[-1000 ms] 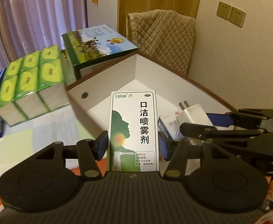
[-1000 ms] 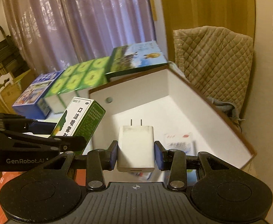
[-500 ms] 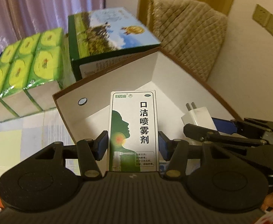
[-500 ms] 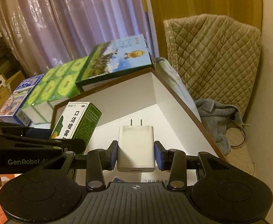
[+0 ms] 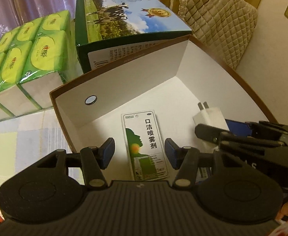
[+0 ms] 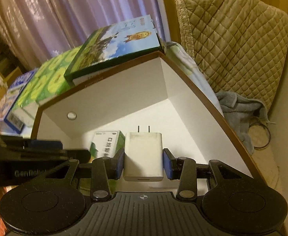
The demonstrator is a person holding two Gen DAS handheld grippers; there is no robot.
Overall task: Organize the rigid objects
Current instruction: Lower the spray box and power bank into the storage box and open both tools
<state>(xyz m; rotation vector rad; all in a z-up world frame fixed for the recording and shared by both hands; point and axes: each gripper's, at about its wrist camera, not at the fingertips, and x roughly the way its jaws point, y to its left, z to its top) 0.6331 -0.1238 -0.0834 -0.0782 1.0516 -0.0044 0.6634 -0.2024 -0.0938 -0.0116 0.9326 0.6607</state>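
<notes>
Where charger (image 6: 143, 156) hangs, carton (image 5: 145, 143) in box (image 5: 124, 78)

Both wrist views close above shared white box (image 5: 136, 78).

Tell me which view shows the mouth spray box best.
Left wrist view: the mouth spray box lies face-up in the white storage box, label readable, between the open left hand-held gripper. Right wrist view shows only a foreshortened corner behind the white charger.
</notes>
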